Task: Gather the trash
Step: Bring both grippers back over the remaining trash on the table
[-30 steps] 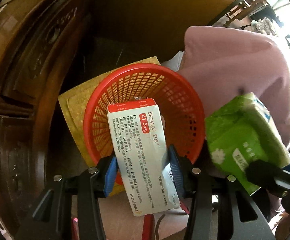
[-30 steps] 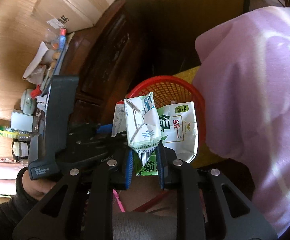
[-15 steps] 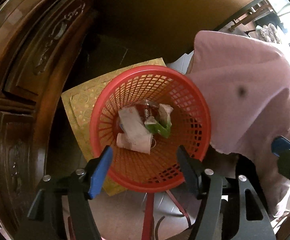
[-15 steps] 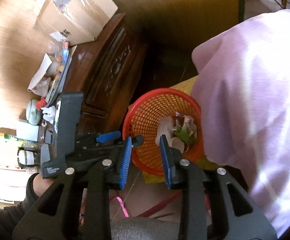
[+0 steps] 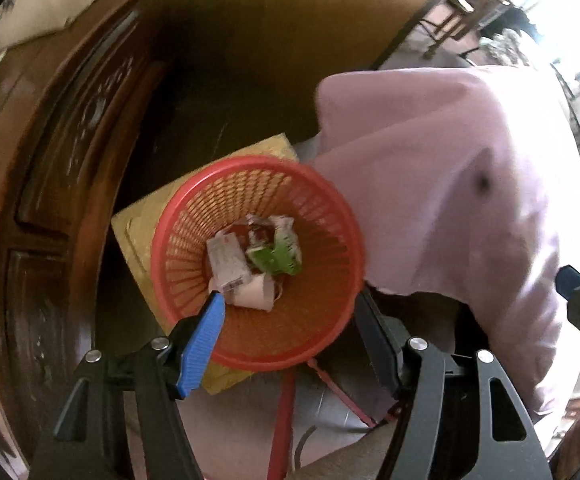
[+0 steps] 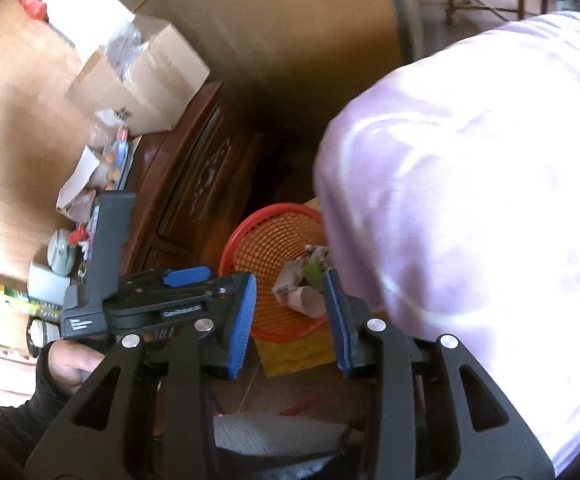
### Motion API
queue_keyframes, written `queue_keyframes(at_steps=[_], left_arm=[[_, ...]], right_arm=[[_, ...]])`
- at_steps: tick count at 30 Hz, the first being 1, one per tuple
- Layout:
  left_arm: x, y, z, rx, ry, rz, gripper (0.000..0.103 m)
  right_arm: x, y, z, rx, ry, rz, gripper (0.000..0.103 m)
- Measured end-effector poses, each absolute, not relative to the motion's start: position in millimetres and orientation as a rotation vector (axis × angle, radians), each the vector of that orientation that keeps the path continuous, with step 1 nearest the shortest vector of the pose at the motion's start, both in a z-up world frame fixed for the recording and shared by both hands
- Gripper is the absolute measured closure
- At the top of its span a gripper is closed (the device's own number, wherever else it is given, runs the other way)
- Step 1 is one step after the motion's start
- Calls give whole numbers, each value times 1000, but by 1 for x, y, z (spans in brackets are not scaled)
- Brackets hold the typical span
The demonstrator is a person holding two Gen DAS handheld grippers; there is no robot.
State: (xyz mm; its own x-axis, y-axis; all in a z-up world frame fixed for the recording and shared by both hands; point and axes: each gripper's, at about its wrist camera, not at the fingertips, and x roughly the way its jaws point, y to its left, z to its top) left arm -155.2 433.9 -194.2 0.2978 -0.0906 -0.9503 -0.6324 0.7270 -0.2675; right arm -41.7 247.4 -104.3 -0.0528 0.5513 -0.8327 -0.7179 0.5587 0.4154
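Between the spread fingers of the left gripper [image 5: 290, 312] sits the trash [image 5: 256, 258] — a medicine box, a green carton and crumpled paper — down in the red basket [image 5: 329, 216], well below the empty jaws. Right gripper [image 6: 291, 304] is wide open too, holding nothing, above the same basket [image 6: 266, 236]. Basket rests on a yellow mat [image 5: 142, 220], between a carved wooden cabinet [image 5: 50, 200] and a pink cloth [image 5: 449, 184].
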Motion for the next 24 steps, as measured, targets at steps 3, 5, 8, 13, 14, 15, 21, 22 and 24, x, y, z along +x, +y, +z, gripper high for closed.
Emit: queue_keyframes(at_steps=[3,5,8,13,14,15,21,22,24], left_arm=[[-145,419,-174,-666,1207,369,34],[-137,405,-158,-641,1182,336,30],[-127,386,-139,-591,1151,312,26],[-101,347,-122,-530,1136,255,26],[-95,339,-120,-516,1141,242,26],[-90,331,-118,-502,1145,229,26],[-49,276,-106,-418,1157,149,25],[-44,269,-105,-411,1157,140,24],[-34,255,-104,-396,1157,117,23]], right_arm=[[-34,222,-97,-139,1213,986,62],[-27,203,-93,-113,1198,948,60],[-18,172,-86,-96,1143,849,49],[1,111,-73,-45,1008,679,31],[6,98,-73,-27,1003,650,30],[10,88,-74,-10,1005,627,30],[35,21,-84,102,1034,496,30],[37,13,-84,111,1028,478,30],[40,-1,-86,128,1019,450,30]])
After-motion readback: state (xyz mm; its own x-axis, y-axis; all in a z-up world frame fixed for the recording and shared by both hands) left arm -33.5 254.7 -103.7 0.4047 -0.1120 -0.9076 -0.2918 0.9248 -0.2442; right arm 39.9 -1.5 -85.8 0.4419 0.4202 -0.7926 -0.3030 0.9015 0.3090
